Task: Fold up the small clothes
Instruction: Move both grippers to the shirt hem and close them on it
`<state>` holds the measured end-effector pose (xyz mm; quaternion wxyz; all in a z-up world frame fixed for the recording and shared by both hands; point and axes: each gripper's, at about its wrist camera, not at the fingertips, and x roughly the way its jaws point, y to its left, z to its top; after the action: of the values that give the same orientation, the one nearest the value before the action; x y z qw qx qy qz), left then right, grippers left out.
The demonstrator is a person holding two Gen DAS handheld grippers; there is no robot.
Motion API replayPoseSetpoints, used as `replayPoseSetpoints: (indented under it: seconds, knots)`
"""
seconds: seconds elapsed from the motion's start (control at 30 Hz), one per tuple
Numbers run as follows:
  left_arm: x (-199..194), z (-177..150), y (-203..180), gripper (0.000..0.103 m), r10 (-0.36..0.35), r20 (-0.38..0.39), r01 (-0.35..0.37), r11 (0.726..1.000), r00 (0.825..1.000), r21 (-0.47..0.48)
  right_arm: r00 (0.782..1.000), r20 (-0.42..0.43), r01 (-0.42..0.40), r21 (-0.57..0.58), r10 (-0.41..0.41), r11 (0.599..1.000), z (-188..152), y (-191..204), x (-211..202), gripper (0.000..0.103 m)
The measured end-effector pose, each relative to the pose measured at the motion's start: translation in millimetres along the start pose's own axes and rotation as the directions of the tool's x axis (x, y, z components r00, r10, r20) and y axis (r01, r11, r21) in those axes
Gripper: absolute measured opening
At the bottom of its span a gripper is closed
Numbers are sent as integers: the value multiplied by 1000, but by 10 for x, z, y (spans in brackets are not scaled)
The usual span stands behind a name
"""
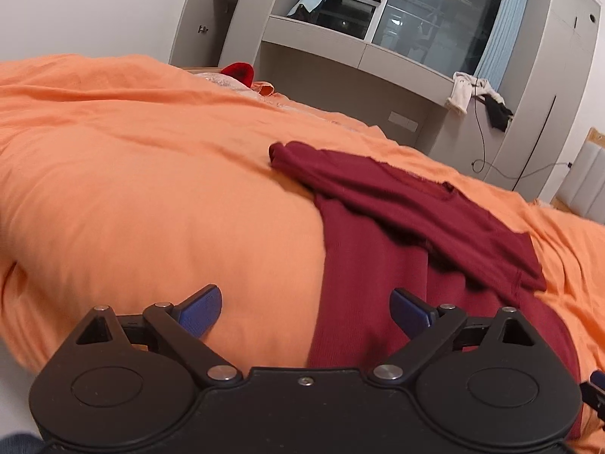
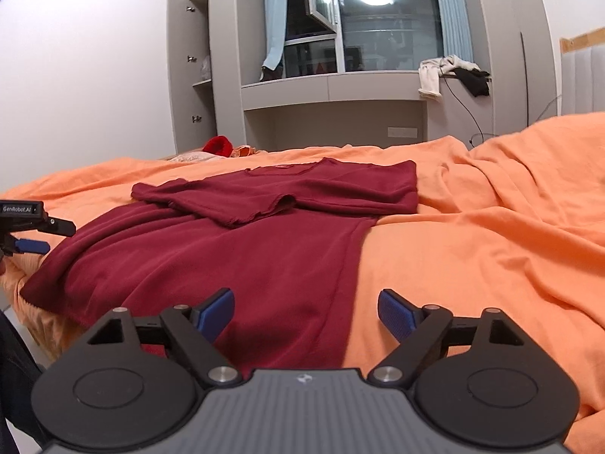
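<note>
A dark red T-shirt (image 2: 242,242) lies spread on the orange bed cover (image 2: 472,249), its sleeves folded in over the chest. In the left wrist view the same shirt (image 1: 382,265) runs from the middle toward the lower right. My left gripper (image 1: 306,310) hovers open over the shirt's left edge, one blue pad over the cover and the other over the red cloth, nothing pinched. My right gripper (image 2: 304,312) is open over the shirt's right hem edge, holding nothing. The left gripper (image 2: 28,234) also shows at the left border of the right wrist view.
The orange cover (image 1: 132,189) is rumpled into folds at the right. A red item (image 2: 218,145) and pale cloth lie at the bed's far end. Grey cabinets and a window ledge (image 2: 332,87) with draped white and black clothes (image 2: 453,75) stand behind, with a cable hanging down.
</note>
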<state>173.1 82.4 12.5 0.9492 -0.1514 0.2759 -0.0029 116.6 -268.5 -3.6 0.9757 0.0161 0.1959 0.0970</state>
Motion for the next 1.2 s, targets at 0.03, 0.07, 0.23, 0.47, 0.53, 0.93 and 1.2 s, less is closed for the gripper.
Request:
replayPoseSetpoints:
  seconds: [0.03,0.07,0.23,0.47,0.53,0.93,1.2]
  knots:
    - [-26,-26,6,92,-1,-2,1,1000,1000,3,1000,4,7,-21,-7,1000,-13,50,-5,87]
    - [-39,-38,21,89,-4,-5,4,1000,1000,3,1000,5,16,-39,-15,999,-23,93,0,86]
    - [-98,-128,20,73,-12,-20,12,1000,1000,13,996,-35,74,-64,-76,995,-91,226,87,71]
    - [-174,-253,-61,34,-59,-38,60,997,998,43,993,-35,105,-112,-110,988,-123,337,45,21]
    - [-185,-277,-92,21,-66,-37,68,996,997,54,992,-38,114,-109,-119,988,-102,309,22,10]
    - [-611,-161,-10,2,-45,61,44,999,997,19,985,-4,171,-4,-171,985,158,-135,-461,5]
    - [-410,-249,-51,4,12,-35,-9,997,999,82,985,-73,154,-58,-158,986,-23,-94,-322,12]
